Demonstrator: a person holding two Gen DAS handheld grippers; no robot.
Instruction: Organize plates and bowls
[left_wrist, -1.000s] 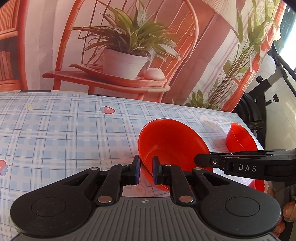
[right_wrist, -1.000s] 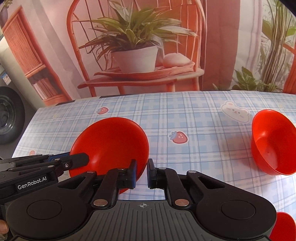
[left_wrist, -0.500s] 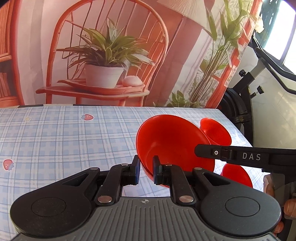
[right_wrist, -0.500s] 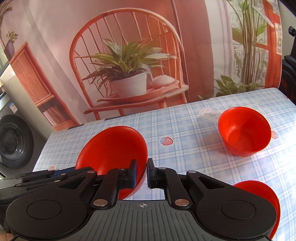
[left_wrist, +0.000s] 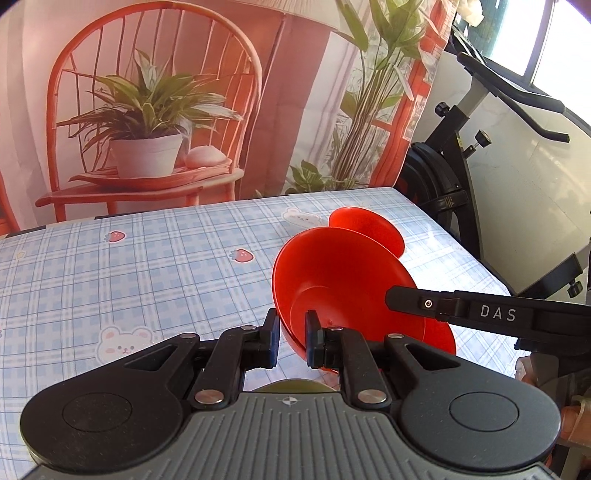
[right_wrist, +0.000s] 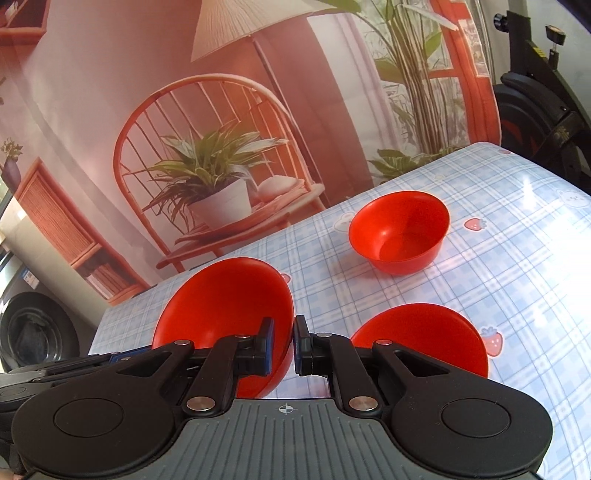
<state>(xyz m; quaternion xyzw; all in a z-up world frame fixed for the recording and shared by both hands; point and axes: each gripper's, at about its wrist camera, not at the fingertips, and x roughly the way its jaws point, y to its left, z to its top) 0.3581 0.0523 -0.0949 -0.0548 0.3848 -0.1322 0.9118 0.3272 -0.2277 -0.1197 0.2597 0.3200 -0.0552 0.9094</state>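
Observation:
My left gripper (left_wrist: 291, 336) and my right gripper (right_wrist: 282, 345) are both shut on opposite rims of one red bowl (left_wrist: 343, 280), which is lifted and tilted above the table; the bowl also shows in the right wrist view (right_wrist: 225, 299). The right gripper's finger (left_wrist: 461, 312) reaches in from the right in the left wrist view. A second red bowl (right_wrist: 400, 234) stands upright on the table further back, partly hidden behind the held bowl in the left wrist view (left_wrist: 364, 225). A third red bowl (right_wrist: 424, 336) sits just right of my right gripper.
The table wears a blue plaid cloth (left_wrist: 129, 266) with strawberry and bear prints. A printed backdrop (left_wrist: 155, 110) of a chair and plant hangs behind it. An exercise bike (left_wrist: 480, 155) stands off the table's right edge (left_wrist: 461, 243).
Both grippers have lifted the held bowl higher and carried it right, toward the other two bowls. The third bowl has come into full view beside my right gripper.

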